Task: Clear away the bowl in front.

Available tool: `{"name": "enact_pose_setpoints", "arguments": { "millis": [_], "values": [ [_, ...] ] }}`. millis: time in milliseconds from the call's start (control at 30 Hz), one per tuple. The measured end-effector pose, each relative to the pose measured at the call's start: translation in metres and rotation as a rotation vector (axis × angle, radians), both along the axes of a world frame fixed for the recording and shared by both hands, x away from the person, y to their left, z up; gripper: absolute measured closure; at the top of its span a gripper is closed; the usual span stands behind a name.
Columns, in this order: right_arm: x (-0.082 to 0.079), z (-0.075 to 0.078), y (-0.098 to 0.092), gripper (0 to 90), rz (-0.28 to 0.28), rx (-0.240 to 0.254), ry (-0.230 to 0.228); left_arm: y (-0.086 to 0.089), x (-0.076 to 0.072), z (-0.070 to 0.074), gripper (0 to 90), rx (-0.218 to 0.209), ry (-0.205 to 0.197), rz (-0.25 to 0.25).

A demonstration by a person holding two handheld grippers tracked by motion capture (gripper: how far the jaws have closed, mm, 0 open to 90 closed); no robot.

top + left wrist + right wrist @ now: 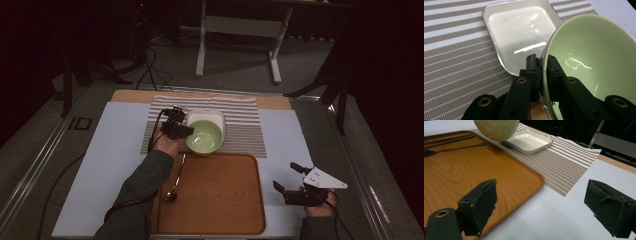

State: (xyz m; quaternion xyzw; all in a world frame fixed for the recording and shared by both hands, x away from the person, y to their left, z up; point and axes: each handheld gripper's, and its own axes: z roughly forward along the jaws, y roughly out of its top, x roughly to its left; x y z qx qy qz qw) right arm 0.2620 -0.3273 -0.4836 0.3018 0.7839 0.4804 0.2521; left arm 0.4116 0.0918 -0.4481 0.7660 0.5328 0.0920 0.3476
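My left gripper [186, 131] is shut on the left rim of a pale green bowl [205, 136], held above the striped placemat [247, 125]. In the left gripper view the two jaws pinch the bowl's wall [584, 57], one inside and one outside, and the gripper [541, 63] tilts the bowl over a white square dish [521, 32]. The white dish [206, 117] lies on the placemat just behind the bowl. My right gripper [288, 177] stands open at the right of the wooden tray [220, 200], jaws wide apart over the white table cover [554, 217].
A spoon [175, 182] lies along the tray's left side, its handle reaching toward the bowl. In the right gripper view the green bowl [496, 128] hangs over the tray's far corner and the white dish [527, 142] sits beyond. A table frame [240, 35] stands on the floor behind.
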Motion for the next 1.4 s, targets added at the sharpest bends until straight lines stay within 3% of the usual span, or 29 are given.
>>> {"name": "enact_pose_setpoints", "arguments": {
  "millis": [333,1033,1400],
  "values": [
    [0.0,0.0,0.0,10.6,0.001,0.0,-0.001,-0.003,-0.024,-0.007,83.6,-0.005,0.004,-0.035],
    [0.0,0.0,0.002,10.6,0.001,-0.001,0.002,0.011,-0.076,-0.033,83.3,-0.021,0.069,-0.071],
    [0.0,-0.001,0.003,10.6,0.005,-0.004,0.002,0.009,-0.094,-0.04,83.1,-0.027,0.096,-0.117]
  ]
}}
